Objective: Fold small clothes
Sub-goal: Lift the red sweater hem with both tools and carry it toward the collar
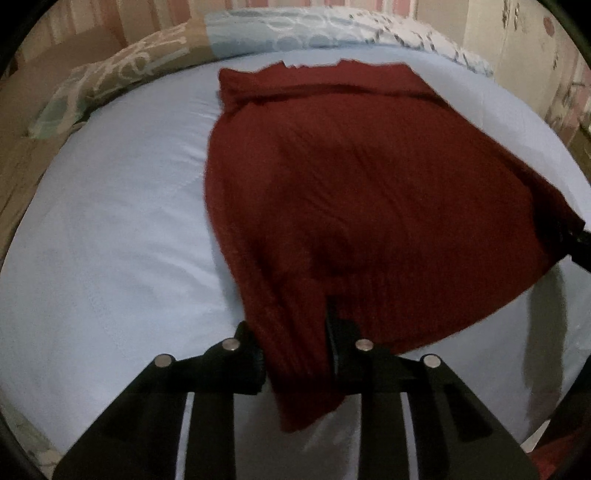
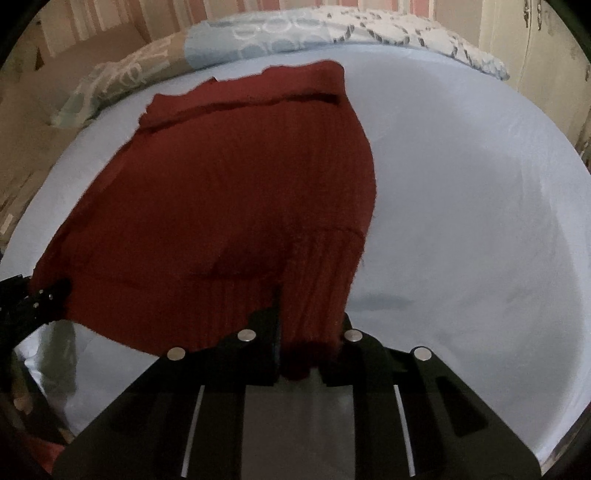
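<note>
Left wrist: both claws (image 1: pixel 295 354) (image 2: pixel 308 354) clamp the red garment's (image 1: pixel 369 192) hem.

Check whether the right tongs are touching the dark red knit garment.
Touching. In the right wrist view the right tongs are shut on the near corner of the dark red knit garment, whose ribbed hem is bunched between both fingers.

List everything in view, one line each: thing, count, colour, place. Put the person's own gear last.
garment: one, dark red knit, spread on the sheet, near hem lifted at both corners.
bed sheet: one, pale blue, under the garment.
patterned bedding: pale blue, white and tan, along the far edge of the bed; count unclear.
left gripper: one, black, shut on the garment's near left corner.
right gripper: one, black, shut on the garment's near right corner.
</note>
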{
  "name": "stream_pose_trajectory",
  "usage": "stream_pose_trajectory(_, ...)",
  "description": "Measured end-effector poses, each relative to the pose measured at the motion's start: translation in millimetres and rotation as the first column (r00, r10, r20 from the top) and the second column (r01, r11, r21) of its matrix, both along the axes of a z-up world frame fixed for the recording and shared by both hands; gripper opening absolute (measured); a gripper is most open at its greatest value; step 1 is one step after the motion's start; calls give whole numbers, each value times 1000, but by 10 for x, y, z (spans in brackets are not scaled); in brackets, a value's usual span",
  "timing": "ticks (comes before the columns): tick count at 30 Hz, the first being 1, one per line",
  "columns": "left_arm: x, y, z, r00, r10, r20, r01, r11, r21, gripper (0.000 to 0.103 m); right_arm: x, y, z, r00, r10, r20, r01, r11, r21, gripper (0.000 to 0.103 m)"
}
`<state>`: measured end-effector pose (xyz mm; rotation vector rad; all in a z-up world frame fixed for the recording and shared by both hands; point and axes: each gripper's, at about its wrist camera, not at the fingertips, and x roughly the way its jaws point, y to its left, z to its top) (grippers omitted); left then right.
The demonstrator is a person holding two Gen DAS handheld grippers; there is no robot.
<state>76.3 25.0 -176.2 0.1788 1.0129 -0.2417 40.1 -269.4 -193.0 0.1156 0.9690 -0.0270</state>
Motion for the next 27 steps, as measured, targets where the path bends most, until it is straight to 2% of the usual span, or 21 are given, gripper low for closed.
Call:
stream_pose_trajectory(7,-35,127,156,999,23,34,-21,999,-42,25,-57,17,124,999,21,42,-22,1000,17,14)
stream_pose_trajectory(15,7,107,317,997,25,79,-24,999,-22,24,-79,15,262,995,36,91,-38,999,22,15)
stream_pose_trajectory(20,131,124,479,993,23,119,-22,1000,-10,24,-22,49,465,987,53,153,-57,998,22,15)
stream_pose_trajectory(27,400,172,849,980,44,195,-41,999,-22,23,129,82,786,969,75,235,-86,996,35,15)
